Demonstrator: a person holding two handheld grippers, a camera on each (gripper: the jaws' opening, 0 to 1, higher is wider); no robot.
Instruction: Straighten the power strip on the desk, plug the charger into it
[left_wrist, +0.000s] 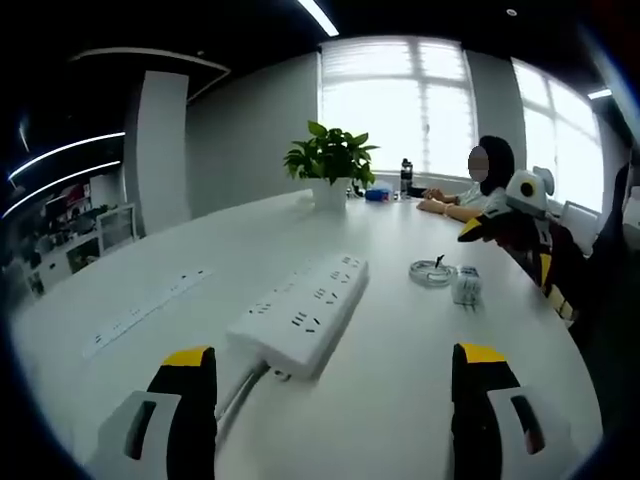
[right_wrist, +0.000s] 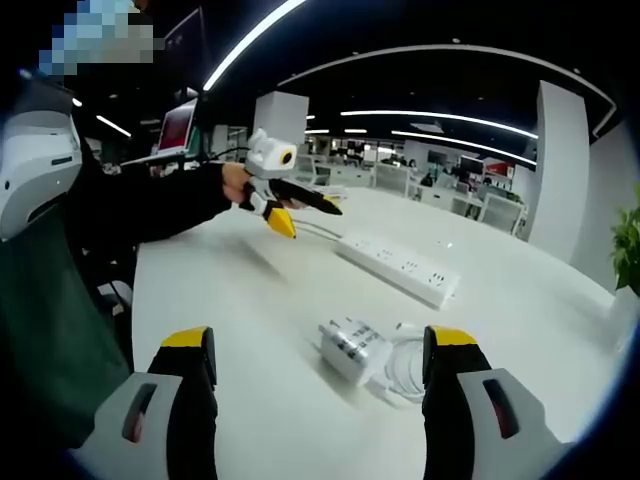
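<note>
Sitting slantwise mid-desk, the white power strip (left_wrist: 300, 312) is long with rows of sockets; the charger (right_wrist: 350, 349) lies unplugged nearby, both grippers (left_wrist: 330, 400) (right_wrist: 318, 400) spread apart, holding nothing.

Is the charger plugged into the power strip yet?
Not plugged in. The charger lies on the desk beside its coiled cable, apart from the power strip.

left gripper view low over desk (left_wrist: 400, 330), facing window, right gripper view opposite, perhaps higher, both sharing power strip (left_wrist: 303, 312) (right_wrist: 400, 265)
</note>
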